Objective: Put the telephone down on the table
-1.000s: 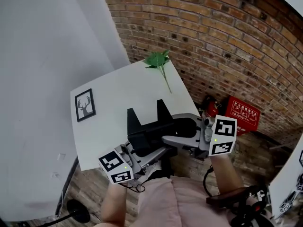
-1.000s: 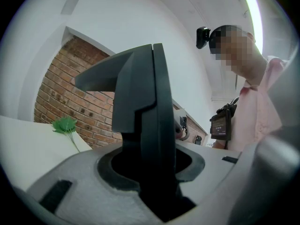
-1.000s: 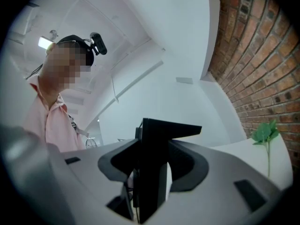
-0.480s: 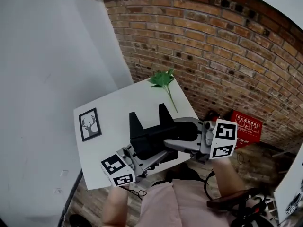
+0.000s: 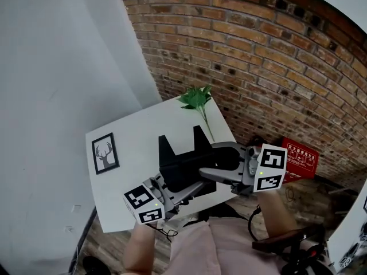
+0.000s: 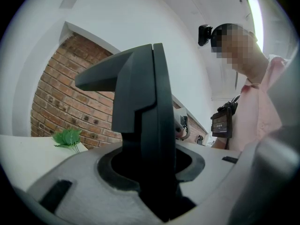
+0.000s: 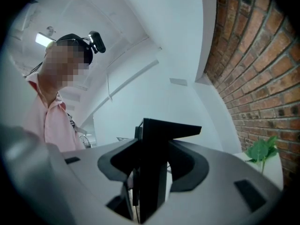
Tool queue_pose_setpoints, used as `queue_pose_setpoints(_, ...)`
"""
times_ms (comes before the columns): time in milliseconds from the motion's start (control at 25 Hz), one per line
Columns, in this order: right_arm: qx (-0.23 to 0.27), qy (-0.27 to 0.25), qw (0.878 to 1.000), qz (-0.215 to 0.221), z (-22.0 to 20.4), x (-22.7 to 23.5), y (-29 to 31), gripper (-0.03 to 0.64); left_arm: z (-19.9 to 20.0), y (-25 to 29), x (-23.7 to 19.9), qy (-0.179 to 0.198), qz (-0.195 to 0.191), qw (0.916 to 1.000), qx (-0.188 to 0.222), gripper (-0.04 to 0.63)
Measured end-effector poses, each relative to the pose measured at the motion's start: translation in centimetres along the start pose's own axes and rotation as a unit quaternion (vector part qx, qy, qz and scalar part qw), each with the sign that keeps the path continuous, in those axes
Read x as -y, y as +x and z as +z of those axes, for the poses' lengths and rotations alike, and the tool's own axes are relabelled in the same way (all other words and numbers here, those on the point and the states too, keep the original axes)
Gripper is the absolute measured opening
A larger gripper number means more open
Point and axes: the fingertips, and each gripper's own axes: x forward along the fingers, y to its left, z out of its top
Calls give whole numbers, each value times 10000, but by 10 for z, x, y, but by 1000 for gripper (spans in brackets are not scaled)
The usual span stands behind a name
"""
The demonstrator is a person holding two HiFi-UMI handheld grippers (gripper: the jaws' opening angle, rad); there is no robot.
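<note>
Onward goes the telephone (image 5: 182, 164), further in over the table (image 5: 132, 130)!
Head view: left gripper (image 5: 180, 192) at its 7 o'clock, right gripper (image 5: 211, 172) at 3, seemingly aloft; next, lower it level, then let go. Left gripper view: jaws pinch its black edge, unseen from above. Right gripper view: same bite.

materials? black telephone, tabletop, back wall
The telephone looks like moulded plastic: matte black, crisp edges, no glare. The table has a smooth, flat white top, likely laminate or painted board; the look leaves that open. The wall is bare red brick, rough, with mortar joints showing.
</note>
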Motion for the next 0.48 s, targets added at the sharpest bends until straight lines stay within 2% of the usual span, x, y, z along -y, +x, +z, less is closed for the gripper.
queue_pose_setpoints(480,-324,637,9974,79,-34,72,-3,195,-34,28,-58,-676,262,9973,-100,172)
